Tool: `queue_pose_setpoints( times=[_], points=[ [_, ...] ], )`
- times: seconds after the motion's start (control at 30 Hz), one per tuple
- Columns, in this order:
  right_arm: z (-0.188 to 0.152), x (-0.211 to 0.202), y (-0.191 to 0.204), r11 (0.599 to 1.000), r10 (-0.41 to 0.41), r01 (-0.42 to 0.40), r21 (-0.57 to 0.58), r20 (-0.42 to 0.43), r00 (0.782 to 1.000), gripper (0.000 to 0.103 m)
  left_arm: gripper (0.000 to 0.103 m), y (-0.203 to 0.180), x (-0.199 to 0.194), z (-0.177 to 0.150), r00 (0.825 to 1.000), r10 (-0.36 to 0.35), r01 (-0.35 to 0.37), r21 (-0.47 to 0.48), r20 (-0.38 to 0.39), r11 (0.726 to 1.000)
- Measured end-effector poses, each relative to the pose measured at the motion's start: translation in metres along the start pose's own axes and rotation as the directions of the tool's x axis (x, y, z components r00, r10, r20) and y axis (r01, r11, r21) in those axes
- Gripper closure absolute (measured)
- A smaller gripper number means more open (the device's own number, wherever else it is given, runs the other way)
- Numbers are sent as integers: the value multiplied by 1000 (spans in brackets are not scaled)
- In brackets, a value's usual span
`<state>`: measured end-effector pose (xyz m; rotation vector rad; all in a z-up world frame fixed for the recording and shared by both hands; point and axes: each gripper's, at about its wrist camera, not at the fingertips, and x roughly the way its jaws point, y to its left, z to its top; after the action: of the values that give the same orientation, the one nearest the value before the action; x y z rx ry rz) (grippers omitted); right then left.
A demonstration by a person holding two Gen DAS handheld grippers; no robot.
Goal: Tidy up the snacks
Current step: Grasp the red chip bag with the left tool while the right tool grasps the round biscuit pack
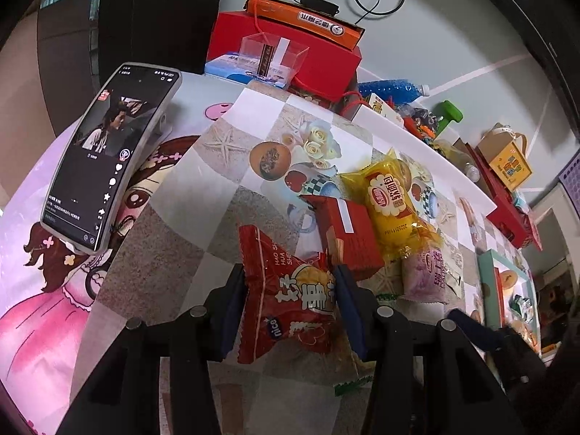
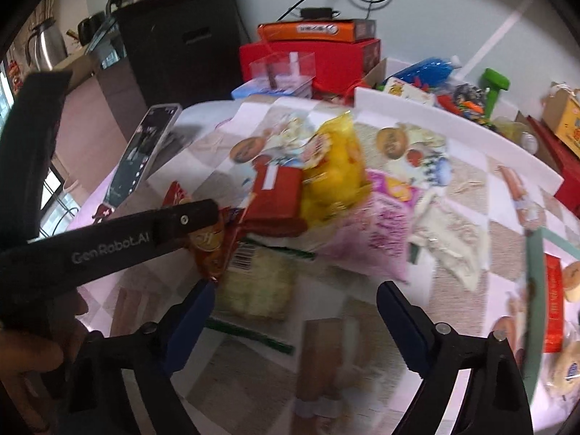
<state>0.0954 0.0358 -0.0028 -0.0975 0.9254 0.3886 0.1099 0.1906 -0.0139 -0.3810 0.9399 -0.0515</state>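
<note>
My left gripper (image 1: 288, 279) is shut on a red snack packet (image 1: 286, 297), held just above the table. Beyond it lie a red box (image 1: 344, 232), a yellow bread packet (image 1: 389, 199) and a pale purple packet (image 1: 427, 272). In the right wrist view my right gripper (image 2: 295, 295) is open and empty above a pale green-edged packet (image 2: 257, 282). The left gripper's arm (image 2: 108, 239) reaches in from the left there, holding the red packet (image 2: 210, 243). The red box (image 2: 279, 199), yellow packet (image 2: 333, 170) and purple packet (image 2: 377, 224) lie behind.
A phone (image 1: 105, 159) leans at the left of the patterned tablecloth (image 1: 217, 181). Red boxes (image 1: 282, 43) and an orange box (image 1: 308, 18) stack at the back. A white tray (image 2: 453, 134) of bottles and toys stands at back right. A teal box (image 2: 536, 290) lies right.
</note>
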Motion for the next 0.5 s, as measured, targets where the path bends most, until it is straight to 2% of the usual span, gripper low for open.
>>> queue_pose_setpoints(
  times=[0.27, 0.37, 0.43, 0.5],
  points=[
    [2, 20, 10, 1000, -14, 14, 5, -30, 999, 22, 52, 1, 2, -1, 1000, -13, 13, 2, -6, 1000],
    [1, 24, 14, 1000, -15, 15, -7, -41, 999, 34, 50, 0, 6, -2, 1000, -5, 5, 5, -16, 1000],
    [-2, 28, 14, 1000, -17, 16, -3, -54, 998, 47, 49, 0, 9, -3, 1000, -10, 10, 4, -28, 1000],
    [-4, 28, 11, 1000, -18, 18, 3, -55, 998, 48, 49, 0, 13, -6, 999, -7, 7, 6, -40, 1000]
  ],
)
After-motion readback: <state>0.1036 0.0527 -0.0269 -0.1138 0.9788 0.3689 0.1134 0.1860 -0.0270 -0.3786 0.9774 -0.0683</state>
